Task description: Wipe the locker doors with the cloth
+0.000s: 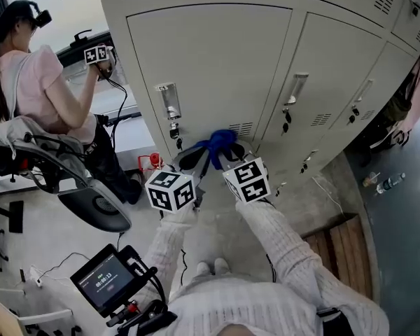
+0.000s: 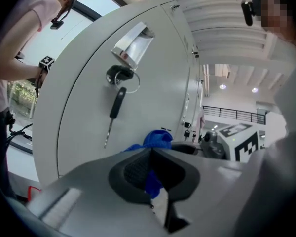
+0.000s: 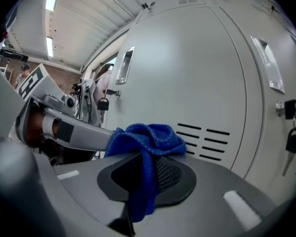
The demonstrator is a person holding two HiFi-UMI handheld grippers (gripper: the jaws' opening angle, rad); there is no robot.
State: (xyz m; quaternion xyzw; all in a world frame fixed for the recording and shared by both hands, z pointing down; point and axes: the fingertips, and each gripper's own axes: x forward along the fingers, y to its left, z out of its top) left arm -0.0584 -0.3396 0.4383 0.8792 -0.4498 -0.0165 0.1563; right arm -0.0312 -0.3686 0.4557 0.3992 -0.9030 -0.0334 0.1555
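Note:
A crumpled blue cloth (image 1: 218,143) is held up against the lower part of a large grey locker door (image 1: 210,61), next to its vent slots (image 3: 207,142). My left gripper (image 1: 197,161) is shut on the cloth's left end, and a blue strip (image 2: 152,180) shows between its jaws. My right gripper (image 1: 231,157) is shut on the other end, with the cloth (image 3: 148,139) bunched over its tips. The two grippers sit close together, just below the lock and its hanging key (image 2: 116,106).
Neighbouring locker doors (image 1: 329,82) run off to the right. A second person (image 1: 35,82) with grippers stands at the left beside a chair (image 1: 56,166). A screen on a stand (image 1: 106,280) is at my lower left. A wooden pallet (image 1: 339,240) lies at the right.

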